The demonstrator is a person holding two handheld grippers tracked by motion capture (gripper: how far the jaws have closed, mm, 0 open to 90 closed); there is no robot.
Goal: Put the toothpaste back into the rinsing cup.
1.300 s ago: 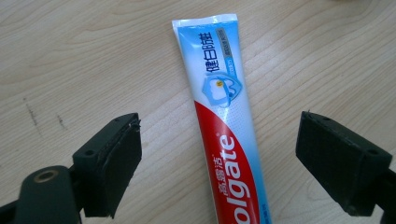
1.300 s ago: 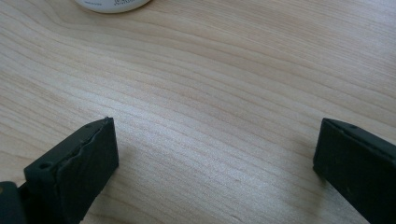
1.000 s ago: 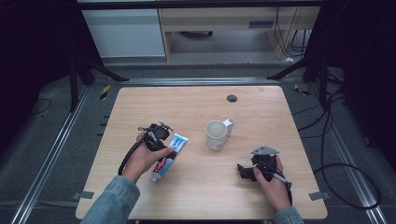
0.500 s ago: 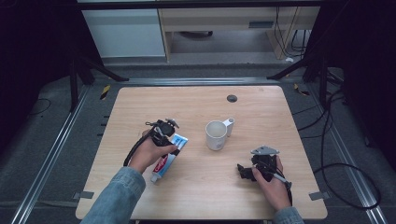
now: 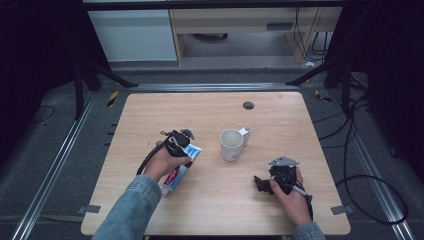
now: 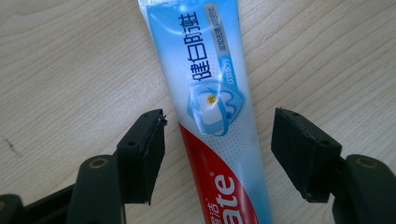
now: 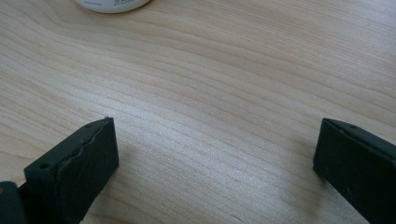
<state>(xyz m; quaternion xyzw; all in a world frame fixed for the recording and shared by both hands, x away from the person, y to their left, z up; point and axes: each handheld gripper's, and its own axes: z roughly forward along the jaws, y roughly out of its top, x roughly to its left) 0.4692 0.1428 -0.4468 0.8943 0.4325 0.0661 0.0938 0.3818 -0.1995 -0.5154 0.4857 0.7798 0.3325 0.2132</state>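
Observation:
A toothpaste tube (image 5: 176, 175), blue, white and red, lies flat on the wooden table (image 5: 210, 115), left of centre. My left gripper (image 5: 186, 147) is low over its blue end. In the left gripper view the tube (image 6: 215, 88) runs up between the two jaws of the left gripper (image 6: 217, 140). Those jaws have just been closing, and a gap still shows on each side, so the pads are not pressing it. My right gripper (image 5: 262, 184) rests near the front right of the table, and in its own view the right gripper (image 7: 215, 154) stands wide open over bare wood.
A white mug (image 5: 232, 144) stands upright at the table's centre, handle to the back right; its base (image 7: 112, 3) shows ahead of the right jaws. A small black round cap (image 5: 248, 105) sits in the tabletop behind it. Cables trail on the floor to the right.
My left hand has moved right, towards the mug, and come down over the tube's blue end. The right hand, the mug and the tube have stayed put.

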